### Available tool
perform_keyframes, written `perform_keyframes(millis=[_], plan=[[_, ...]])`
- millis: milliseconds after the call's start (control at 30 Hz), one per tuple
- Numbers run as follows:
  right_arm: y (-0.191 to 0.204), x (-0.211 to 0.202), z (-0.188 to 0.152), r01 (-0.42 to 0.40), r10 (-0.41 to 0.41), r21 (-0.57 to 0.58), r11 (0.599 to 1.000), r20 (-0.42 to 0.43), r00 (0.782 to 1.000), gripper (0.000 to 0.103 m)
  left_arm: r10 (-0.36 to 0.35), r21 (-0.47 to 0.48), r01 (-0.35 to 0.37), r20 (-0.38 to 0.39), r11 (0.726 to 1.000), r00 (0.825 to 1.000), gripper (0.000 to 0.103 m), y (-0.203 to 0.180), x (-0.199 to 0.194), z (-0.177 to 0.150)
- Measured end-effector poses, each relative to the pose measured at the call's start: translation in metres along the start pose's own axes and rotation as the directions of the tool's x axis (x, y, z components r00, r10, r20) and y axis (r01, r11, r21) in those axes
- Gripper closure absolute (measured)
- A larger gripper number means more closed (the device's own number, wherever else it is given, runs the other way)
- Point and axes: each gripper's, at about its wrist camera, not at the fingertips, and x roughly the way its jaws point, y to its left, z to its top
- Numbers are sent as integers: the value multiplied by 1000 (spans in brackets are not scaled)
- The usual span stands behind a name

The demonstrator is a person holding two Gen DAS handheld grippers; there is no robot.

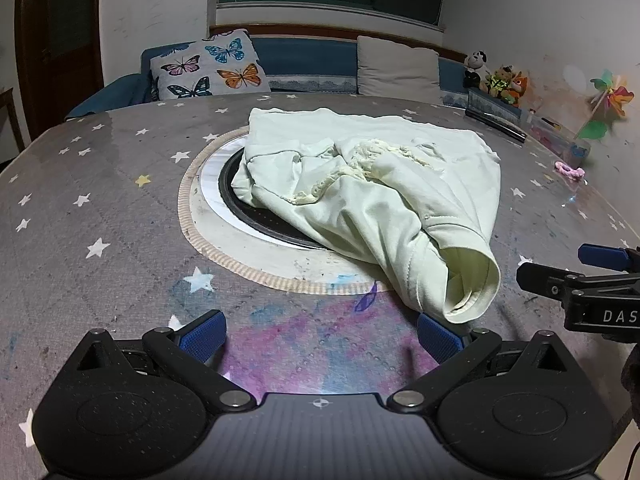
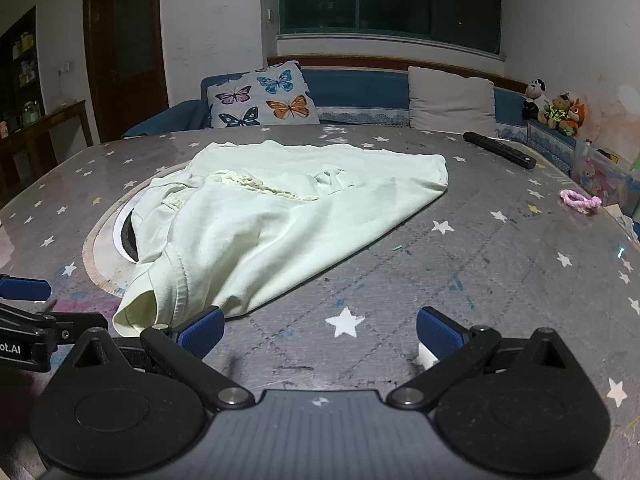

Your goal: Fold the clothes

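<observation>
We hold our left gripper [image 1: 322, 334] low over a grey, star-printed tablecloth [image 1: 100, 208], its blue-padded fingers [image 1: 204, 336] spread wide with nothing between them. Ahead of those fingers, a crumpled pale-green cotton garment [image 1: 372, 184] with a strip of cream lace at its middle lies heaped across the table, partly covering a round black inset ringed in white and tan [image 1: 208, 208]. The garment's nearest rolled hem [image 1: 476, 292] sits just beyond the left gripper's right-hand pad, close to touching it. Our right gripper [image 2: 320, 332] is likewise released, its fingers [image 2: 438, 334] parted over bare cloth; its left-hand pad lies just at the near edge of the same garment [image 2: 280, 224], which stretches away ahead and to the left of its fingers. Well off to the right of those fingers we see a small pink braided loop [image 2: 580, 201], and farther back a long black remote control [image 2: 500, 149]. Beyond the table stand a blue sofa [image 2: 352, 88], a butterfly-print cushion [image 2: 262, 98] and a plain beige cushion [image 2: 452, 104].
</observation>
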Motion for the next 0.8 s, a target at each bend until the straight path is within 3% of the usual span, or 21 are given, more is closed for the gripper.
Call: perform_keyframes(millis=[800], plan=[[3,7,-1,-4,4,2,1000,-14,1000,0,-12,5,12,-23,1000,1000,0,-2,5,2]])
